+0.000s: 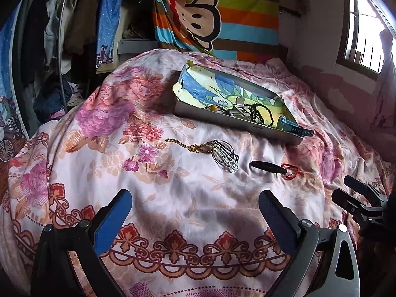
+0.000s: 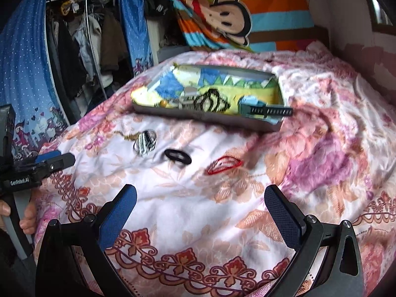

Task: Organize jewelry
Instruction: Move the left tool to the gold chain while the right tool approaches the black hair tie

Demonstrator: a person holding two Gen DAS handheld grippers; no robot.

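1. The jewelry not yet put away lay loose on the floral quilt [image 1: 173, 198]: a gold chain [image 1: 190, 146] touching a bundle of black-and-white hair clips [image 1: 226, 157], a black hair tie [image 2: 177, 156] just beside them, and a red string loop [image 2: 224, 165] further toward the right gripper's side.
2. The gray tray [image 1: 237, 121] sat beyond them and already held a black bead necklace [image 1: 259, 113], metal clips and a comb [image 2: 269, 111] that overhung its corner.
3. The left gripper [image 1: 195, 220] and right gripper [image 2: 200, 220] both hovered spread wide and empty, short of the pieces.
4. Likely trouble: the quilt was soft and wrinkled, so closing fingers could pinch cloth with the thin string or chain.
5. The chain lay against the clips and might drag them along.
6. The tray rested on a sloping fold; a nudge might tip it or knock the comb off.
7. Nothing stood between the grippers and the pieces.
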